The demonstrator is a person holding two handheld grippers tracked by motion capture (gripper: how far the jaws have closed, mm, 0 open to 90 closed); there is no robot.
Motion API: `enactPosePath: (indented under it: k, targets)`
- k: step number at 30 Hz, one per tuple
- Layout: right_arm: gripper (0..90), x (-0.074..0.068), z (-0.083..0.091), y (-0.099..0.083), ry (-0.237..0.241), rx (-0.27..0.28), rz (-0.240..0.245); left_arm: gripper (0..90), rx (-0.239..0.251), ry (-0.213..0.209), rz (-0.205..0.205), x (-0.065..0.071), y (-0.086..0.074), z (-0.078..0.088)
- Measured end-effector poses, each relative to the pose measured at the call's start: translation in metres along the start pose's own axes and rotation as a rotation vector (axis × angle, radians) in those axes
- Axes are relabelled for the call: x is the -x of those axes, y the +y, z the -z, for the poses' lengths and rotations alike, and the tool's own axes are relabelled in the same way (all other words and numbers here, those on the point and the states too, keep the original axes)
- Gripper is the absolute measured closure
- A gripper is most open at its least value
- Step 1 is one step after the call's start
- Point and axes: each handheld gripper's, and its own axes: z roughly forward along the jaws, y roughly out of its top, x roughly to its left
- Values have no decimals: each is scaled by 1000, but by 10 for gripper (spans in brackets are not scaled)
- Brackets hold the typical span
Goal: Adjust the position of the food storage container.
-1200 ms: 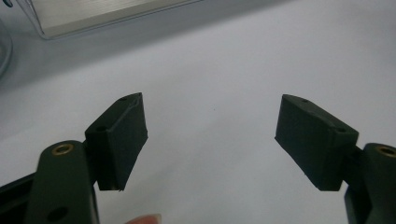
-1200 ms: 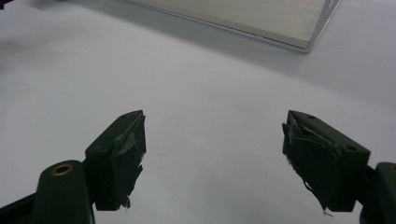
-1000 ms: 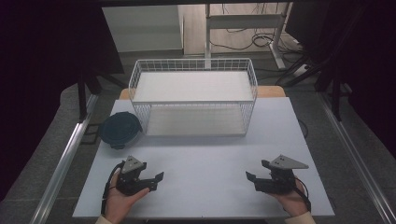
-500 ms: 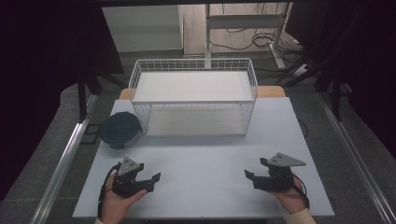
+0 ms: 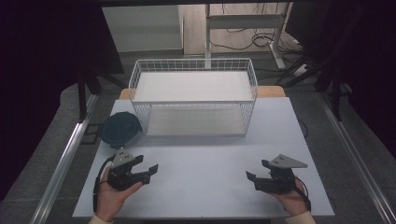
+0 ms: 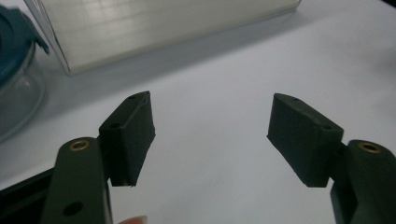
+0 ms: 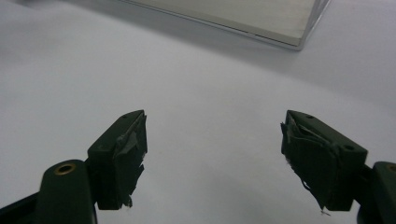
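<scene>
The left gripper (image 5: 148, 171) is being held low over the white table (image 5: 205, 186) with its jaws wide apart and nothing between them. The right gripper (image 5: 256, 178) is being held the same way, also empty. A round glass box with a blue lid (image 5: 120, 129) is sitting ahead of the left gripper, beside the wire basket (image 5: 194, 100). It is probably going to be reached by the left hand, which is nearer.

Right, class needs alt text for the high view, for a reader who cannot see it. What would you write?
A person's hands hold the left tool and the right tool, both open and empty, low over a white table. Behind them stands a white wire basket, with a teal-lidded container at its left.
</scene>
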Motion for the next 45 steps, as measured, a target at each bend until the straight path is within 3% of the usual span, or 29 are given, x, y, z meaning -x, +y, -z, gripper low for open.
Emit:
enactPosePath:
  k: [3, 6, 7, 9, 11, 14, 15, 16, 17, 18, 20, 22, 26, 27, 28, 32, 33, 34, 35, 37, 45]
  targets:
    - [220, 1, 0, -2, -5, -11, 3, 354, 16, 32, 24, -13, 17, 12]
    - [220, 0, -3, -2, 4, -20, 10, 390, 26, 36, 28, -28, 29, 23]
    - [220, 0, -3, -2, 4, -20, 10, 399, 26, 36, 28, -28, 29, 23]
    - [220, -1, -6, -2, 10, -28, 16, 410, 36, 56, 45, -41, 37, 28]
    - [220, -2, -8, -1, 14, -34, 18, 437, 40, 89, 87, -62, 47, 31]
    - [220, -4, -9, -1, 15, -34, 21, 454, 30, 89, 99, -74, 53, 28]
    - [220, -5, -10, -1, 19, -36, 25, 466, 12, 90, 117, -85, 59, 22]
    - [220, -5, -10, -1, 19, -36, 25, 470, 12, 90, 117, -85, 59, 22]
    - [219, -5, -10, -1, 21, -42, 30, 477, -5, 103, 144, -98, 65, 16]
    - [219, -4, -11, -1, 21, -44, 30, 483, -5, 103, 144, -98, 65, 16]
    - [219, -3, -12, -2, 19, -48, 29, 492, -17, 108, 192, -117, 73, 4]
    - [219, -2, -12, -2, 17, -50, 27, 496, -23, 116, 202, -122, 76, -1]
    - [219, -2, -12, -3, 13, -58, 29, 521, -86, 249, 162, -146, 90, -23]
    - [219, -2, -12, -3, 13, -58, 29, 535, -86, 249, 162, -146, 90, -23]
    - [219, -4, -12, -4, 18, -55, 31, 549, -103, 283, 167, -158, 93, -31]
    - [219, -6, -13, -4, 21, -59, 38, 636, -144, 340, 180, -184, 96, -47]
    - [219, -6, -13, -4, 21, -59, 38, 670, -144, 340, 180, -184, 96, -47]
    - [219, -6, -14, -4, 21, -61, 37, 670, -144, 338, 204, -192, 96, -51]
    - [219, -5, -15, -4, 17, -65, 36, 732, -145, 337, 219, -197, 96, -54]
    - [219, -5, -16, -5, 9, -70, 34, 786, -167, 339, 226, -211, 95, -65]
    - [219, -6, -18, -6, -5, -82, 30, 842, -139, 359, 275, -233, 96, -89]
